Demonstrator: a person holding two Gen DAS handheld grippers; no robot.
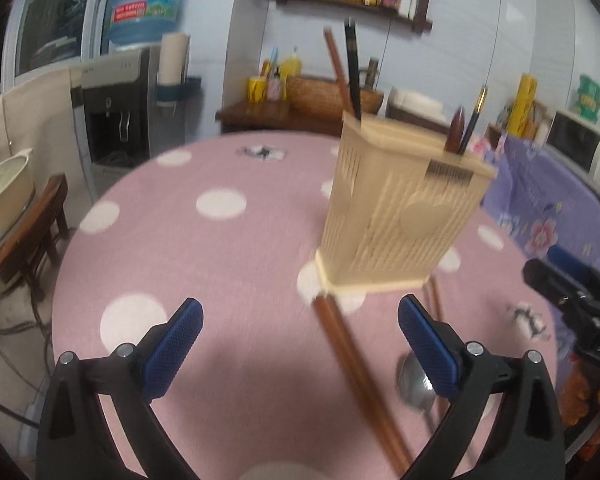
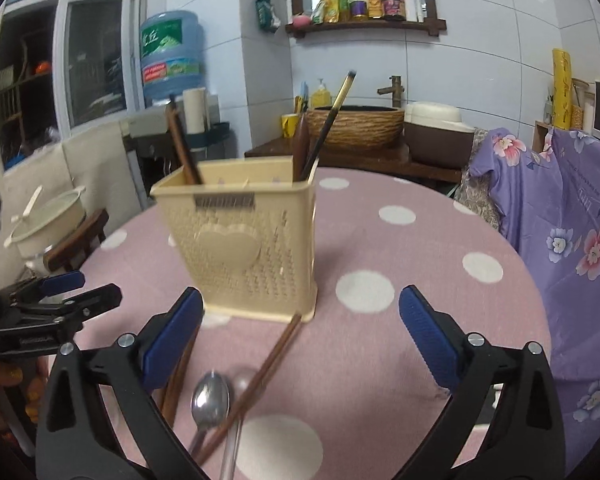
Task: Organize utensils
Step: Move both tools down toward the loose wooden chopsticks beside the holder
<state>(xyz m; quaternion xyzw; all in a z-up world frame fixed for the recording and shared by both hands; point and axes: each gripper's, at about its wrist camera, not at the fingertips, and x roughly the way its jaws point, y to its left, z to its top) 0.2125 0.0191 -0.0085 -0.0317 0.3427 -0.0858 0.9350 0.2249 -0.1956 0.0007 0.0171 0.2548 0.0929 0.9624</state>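
Cream slotted utensil holder (image 2: 248,240) upright on the surface, chopsticks standing inside, brown chopsticks (image 2: 256,384) and steel spoon (image 2: 210,400) lying flat just before it

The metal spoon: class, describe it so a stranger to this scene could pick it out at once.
Start at the round table with the pink polka-dot cloth and find the cream utensil holder standing on it. Loose utensils lie on the cloth just in front of it. Among those brown chopsticks, the spoon is the only shiny silver piece, with a rounded bowl.
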